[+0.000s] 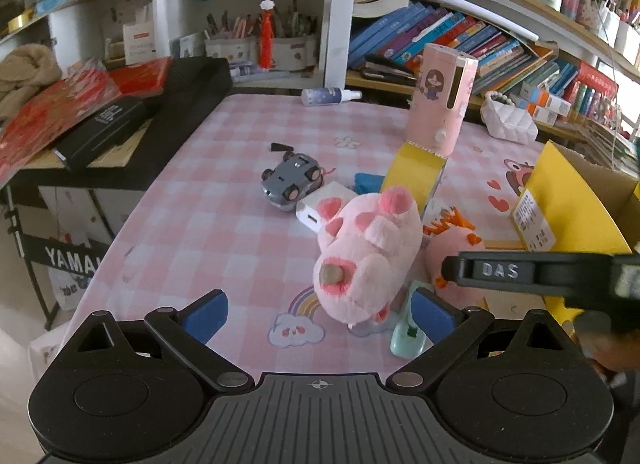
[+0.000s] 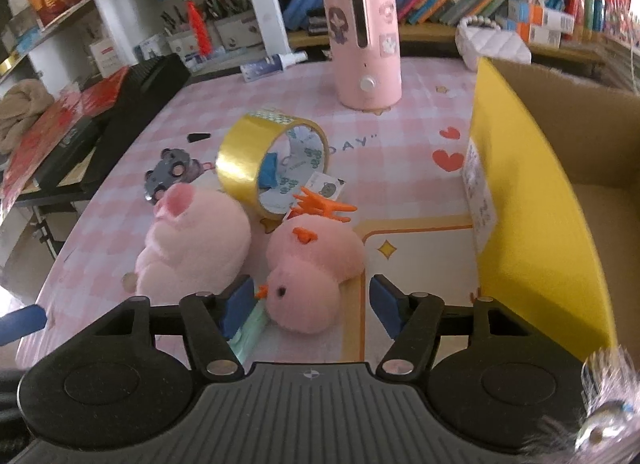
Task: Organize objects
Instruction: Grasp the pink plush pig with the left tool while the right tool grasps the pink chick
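A pink plush pig [image 1: 366, 252] lies on the pink checked table [image 1: 200, 203], just ahead of my open left gripper [image 1: 320, 310]; it also shows in the right wrist view [image 2: 192, 248]. A pink plush chick with orange crest [image 2: 308, 268] lies between the blue pads [image 2: 240, 302] of my open right gripper [image 2: 310, 304], not clamped. The chick shows in the left wrist view [image 1: 452, 252] behind the right gripper's black body [image 1: 540, 274]. A mint green clip [image 1: 408, 334] lies by the left gripper's right pad. An open cardboard box with yellow wall [image 2: 532, 199] stands to the right.
A roll of yellow tape [image 2: 272, 159], a grey toy car [image 1: 292, 181], a white charger [image 1: 320, 209], a pink cylinder device [image 2: 366, 39] and a spray bottle [image 1: 330, 96] are on the table. Bookshelves stand behind; a black keyboard case [image 1: 160, 119] lies left.
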`<state>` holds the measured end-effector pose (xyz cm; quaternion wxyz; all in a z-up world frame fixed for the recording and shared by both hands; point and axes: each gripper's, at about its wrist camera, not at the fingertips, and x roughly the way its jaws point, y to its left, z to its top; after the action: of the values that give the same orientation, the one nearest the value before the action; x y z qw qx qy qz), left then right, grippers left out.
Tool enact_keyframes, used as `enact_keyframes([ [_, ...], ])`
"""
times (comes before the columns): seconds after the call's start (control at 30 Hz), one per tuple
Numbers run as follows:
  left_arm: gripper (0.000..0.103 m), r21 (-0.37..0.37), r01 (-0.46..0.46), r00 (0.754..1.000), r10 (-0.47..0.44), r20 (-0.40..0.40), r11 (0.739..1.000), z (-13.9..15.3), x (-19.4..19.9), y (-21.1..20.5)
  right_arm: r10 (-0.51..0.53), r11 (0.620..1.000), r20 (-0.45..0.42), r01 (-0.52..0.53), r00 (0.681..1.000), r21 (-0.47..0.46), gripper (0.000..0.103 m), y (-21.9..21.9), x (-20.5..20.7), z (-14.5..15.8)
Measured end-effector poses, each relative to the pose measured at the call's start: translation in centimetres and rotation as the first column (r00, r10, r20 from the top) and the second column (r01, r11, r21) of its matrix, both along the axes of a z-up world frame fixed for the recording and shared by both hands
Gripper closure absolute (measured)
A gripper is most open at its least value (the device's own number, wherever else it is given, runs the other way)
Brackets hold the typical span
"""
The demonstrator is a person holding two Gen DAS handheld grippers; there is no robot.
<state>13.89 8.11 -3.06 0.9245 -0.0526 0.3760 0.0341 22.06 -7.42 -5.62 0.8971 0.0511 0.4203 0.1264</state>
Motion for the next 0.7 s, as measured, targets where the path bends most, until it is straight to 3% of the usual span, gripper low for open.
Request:
enact_keyframes([
  [0.3,0.004,0.01,0.037,0.999,-0.037,-0.025,0.999,-0.6,2.9,0.1,0.001,1.0,-0.067,0.0,0.998,0.007,0.04,0.5,4.0,-1.6],
  [0.43,0.004,0.006,0.059,0.997,-0.059,-0.044,0.998,-1.1,4.5,-0.1,0.02,0.999,-0.078,-0.017,0.997,0.029,0.046,0.1,4.7,-1.6],
  [0.5,0.004,0.004,0.076,0.996,-0.076,-0.046,0.997,-1.2,5.4,-0.4,0.01,0.999,-0.046,-0.008,0.999,0.045,0.046,-0.6,4.6,-0.7],
  [0.7,0.005,-0.008,0.111,0.991,-0.111,-0.07,0.994,-2.0,8.3,-1.8,0.004,1.0,0.17,-0.007,0.985,0.016,0.046,-2.0,3.2,3.2],
])
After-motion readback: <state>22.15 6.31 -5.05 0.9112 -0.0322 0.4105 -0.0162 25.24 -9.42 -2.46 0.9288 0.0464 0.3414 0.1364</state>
